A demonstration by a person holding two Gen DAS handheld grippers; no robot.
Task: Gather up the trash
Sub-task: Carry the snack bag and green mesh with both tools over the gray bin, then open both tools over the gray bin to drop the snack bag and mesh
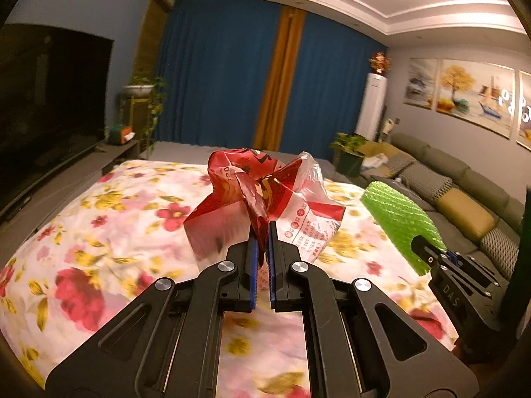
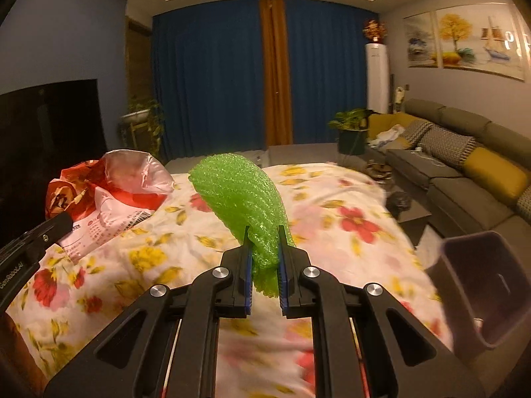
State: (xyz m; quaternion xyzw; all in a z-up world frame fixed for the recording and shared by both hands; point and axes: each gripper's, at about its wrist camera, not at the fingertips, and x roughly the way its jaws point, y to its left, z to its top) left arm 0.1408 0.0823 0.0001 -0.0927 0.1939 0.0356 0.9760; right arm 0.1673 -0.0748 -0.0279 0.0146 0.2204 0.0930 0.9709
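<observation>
Left wrist view has the left gripper with its jaws nearly together, pinching a twisted bit of the crumpled red and white printed plastic bag, which sits up off the flowery white, red and yellow bedspread. Over to its right you can see the green foam mesh sleeve sticking out of the right gripper. Right wrist view: the right gripper's jaws are narrow too, squeezing the bottom end of that sleeve, the rest curving up and left above the bedspread. A dark purple plastic bin sits at the bed's right edge, open, well right of the sleeve.
</observation>
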